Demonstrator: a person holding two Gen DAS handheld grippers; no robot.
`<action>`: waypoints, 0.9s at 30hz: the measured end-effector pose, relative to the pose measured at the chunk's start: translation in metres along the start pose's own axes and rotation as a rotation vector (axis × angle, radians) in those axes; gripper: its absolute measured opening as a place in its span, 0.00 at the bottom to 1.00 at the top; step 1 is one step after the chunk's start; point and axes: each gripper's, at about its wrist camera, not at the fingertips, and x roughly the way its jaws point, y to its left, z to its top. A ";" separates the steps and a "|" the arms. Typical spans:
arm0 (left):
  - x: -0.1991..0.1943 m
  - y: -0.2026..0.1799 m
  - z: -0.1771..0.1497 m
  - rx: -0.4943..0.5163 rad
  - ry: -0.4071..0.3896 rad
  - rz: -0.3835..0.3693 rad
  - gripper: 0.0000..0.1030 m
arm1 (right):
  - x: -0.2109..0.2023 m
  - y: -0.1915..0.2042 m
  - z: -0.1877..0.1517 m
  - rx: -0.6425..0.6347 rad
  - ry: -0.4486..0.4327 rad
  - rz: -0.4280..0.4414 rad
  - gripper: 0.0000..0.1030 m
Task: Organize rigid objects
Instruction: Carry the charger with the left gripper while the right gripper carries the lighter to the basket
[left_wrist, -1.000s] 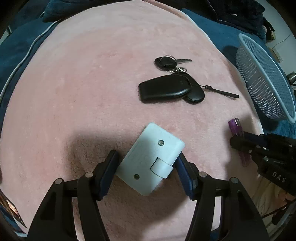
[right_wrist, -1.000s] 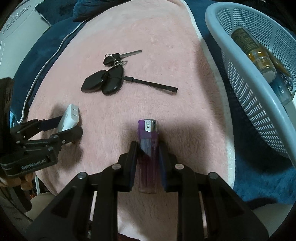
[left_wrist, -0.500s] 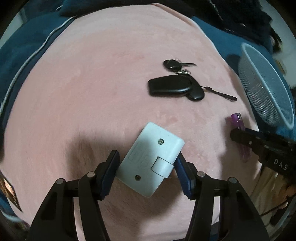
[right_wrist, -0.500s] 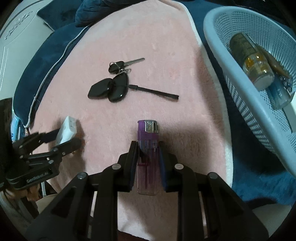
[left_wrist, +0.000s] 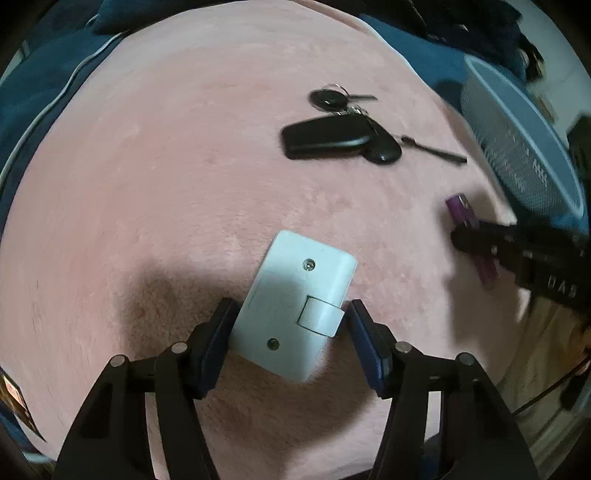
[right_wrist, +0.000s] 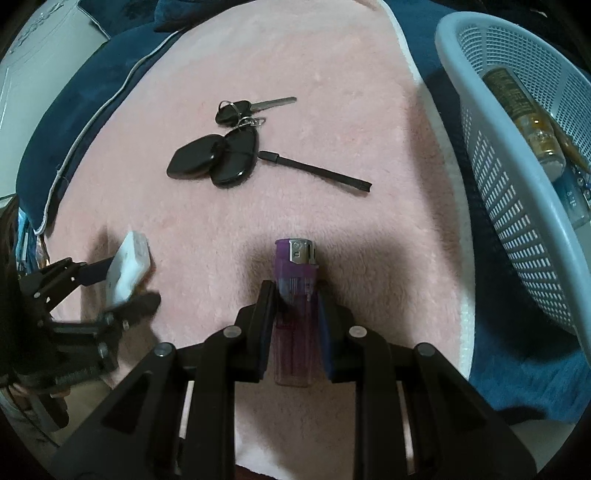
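My left gripper (left_wrist: 290, 312) is shut on a pale blue-white card case (left_wrist: 295, 299) with a snap tab, held above the pink blanket (left_wrist: 166, 166). It also shows in the right wrist view (right_wrist: 127, 267). My right gripper (right_wrist: 295, 291) is shut on a purple lighter (right_wrist: 295, 295), also lifted; the lighter shows in the left wrist view (left_wrist: 461, 212). A black key bunch with fobs (left_wrist: 340, 138) lies on the blanket further off, and it shows in the right wrist view (right_wrist: 221, 155).
A pale blue mesh basket (right_wrist: 491, 155) stands at the right on dark blue bedding (right_wrist: 517, 369), holding a bottle (right_wrist: 528, 122) and other items. It shows blurred in the left wrist view (left_wrist: 517, 147). A black strap (right_wrist: 317, 171) trails from the keys.
Both grippers have lifted with their objects and drifted toward the basket side. The keys have not moved.
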 end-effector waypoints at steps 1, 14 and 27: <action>-0.005 0.002 0.000 -0.017 0.000 0.012 0.61 | -0.002 0.000 -0.001 0.004 -0.004 0.004 0.22; -0.047 0.002 0.010 -0.086 -0.046 0.039 0.60 | -0.033 0.001 -0.006 0.015 -0.061 0.048 0.22; -0.015 -0.006 -0.004 -0.077 0.051 0.031 0.60 | -0.039 0.005 -0.014 0.004 -0.061 0.050 0.22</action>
